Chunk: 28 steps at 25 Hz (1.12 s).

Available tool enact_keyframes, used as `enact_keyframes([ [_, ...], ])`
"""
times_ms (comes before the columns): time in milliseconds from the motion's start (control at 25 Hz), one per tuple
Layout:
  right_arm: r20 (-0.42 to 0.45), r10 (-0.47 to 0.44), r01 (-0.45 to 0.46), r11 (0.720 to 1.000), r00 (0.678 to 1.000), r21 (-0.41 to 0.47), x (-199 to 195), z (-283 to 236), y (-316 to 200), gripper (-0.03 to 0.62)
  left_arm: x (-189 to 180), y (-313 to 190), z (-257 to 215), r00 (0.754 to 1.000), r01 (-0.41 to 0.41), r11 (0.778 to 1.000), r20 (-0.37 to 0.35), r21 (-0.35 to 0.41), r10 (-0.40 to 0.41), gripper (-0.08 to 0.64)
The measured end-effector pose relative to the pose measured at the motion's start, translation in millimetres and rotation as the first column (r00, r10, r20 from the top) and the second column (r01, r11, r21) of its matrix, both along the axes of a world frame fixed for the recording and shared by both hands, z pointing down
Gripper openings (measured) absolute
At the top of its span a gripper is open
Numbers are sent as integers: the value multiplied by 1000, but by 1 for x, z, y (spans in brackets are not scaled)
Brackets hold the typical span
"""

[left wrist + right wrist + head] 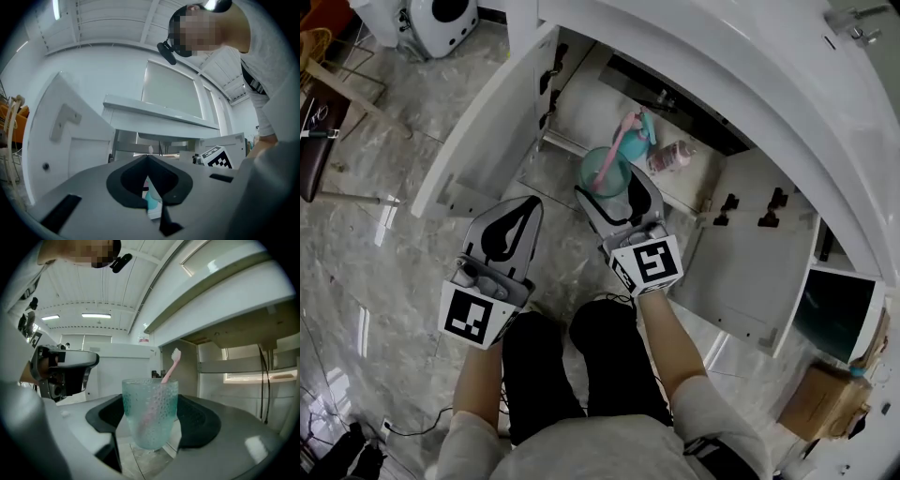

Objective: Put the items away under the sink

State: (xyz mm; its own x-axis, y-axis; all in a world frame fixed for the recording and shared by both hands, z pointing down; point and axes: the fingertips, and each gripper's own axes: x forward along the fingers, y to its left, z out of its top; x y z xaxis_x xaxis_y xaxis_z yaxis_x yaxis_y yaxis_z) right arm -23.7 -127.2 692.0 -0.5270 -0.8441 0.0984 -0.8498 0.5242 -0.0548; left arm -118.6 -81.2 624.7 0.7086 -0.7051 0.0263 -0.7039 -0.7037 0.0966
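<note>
Under-sink cabinet: both doors swung wide, left door and right door. On the cabinet floor, toward the right, lies a pink bottle on its side. Just left of it is a small teal-and-pink item, too small to name.

Teal cup: translucent, dimpled wall, upright. One pink toothbrush stands in it, leaning right, with its bristle head clear above the rim. Cannot tell if anything else is in the cup.

Cup position: held in the air at the cabinet mouth. From the head view it sits over the front edge of the opening, short of the bottle. The right gripper view shows marble floor tile beneath its base and dark hoses hanging inside the cabinet off to the right.

Right gripper: jaws spread to the cup's width and clamped on it, one dark pad against each side of the lower wall. The cup's rim and the toothbrush rise above the jaws.

Left gripper: jaws brought together, tips meeting, nothing between them. A sliver of teal shows through the gap lower down; I cannot tell what it is. It hangs over the floor tile left of the right gripper, in front of the left door, touching nothing. The right gripper's marker cube shows just beyond it.
</note>
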Motion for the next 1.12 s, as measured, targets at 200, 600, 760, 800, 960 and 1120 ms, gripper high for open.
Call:
enact_keyframes([
  [200,-5,-1,1,1000,1000,22,8,48,-22,362,0,-18,49,1000,15,999,10,47,-16,8],
  [600,-49,7,-4,998,999,60,14,125,-51,362,8,-42,106,999,1,991,-42,131,5,8],
  [760,-54,18,-14,998,998,68,13,136,-67,362,11,-45,112,999,-10,991,-44,130,16,8],
  [800,-52,22,-18,998,998,67,13,139,-71,362,12,-45,114,999,-10,992,-47,127,16,8],
  [960,-61,39,-35,997,997,76,12,147,-93,362,11,-46,117,999,-8,991,-47,130,14,8],
  [1120,-54,53,-49,996,997,71,9,157,-113,362,6,-46,124,999,2,993,-45,122,3,8],
])
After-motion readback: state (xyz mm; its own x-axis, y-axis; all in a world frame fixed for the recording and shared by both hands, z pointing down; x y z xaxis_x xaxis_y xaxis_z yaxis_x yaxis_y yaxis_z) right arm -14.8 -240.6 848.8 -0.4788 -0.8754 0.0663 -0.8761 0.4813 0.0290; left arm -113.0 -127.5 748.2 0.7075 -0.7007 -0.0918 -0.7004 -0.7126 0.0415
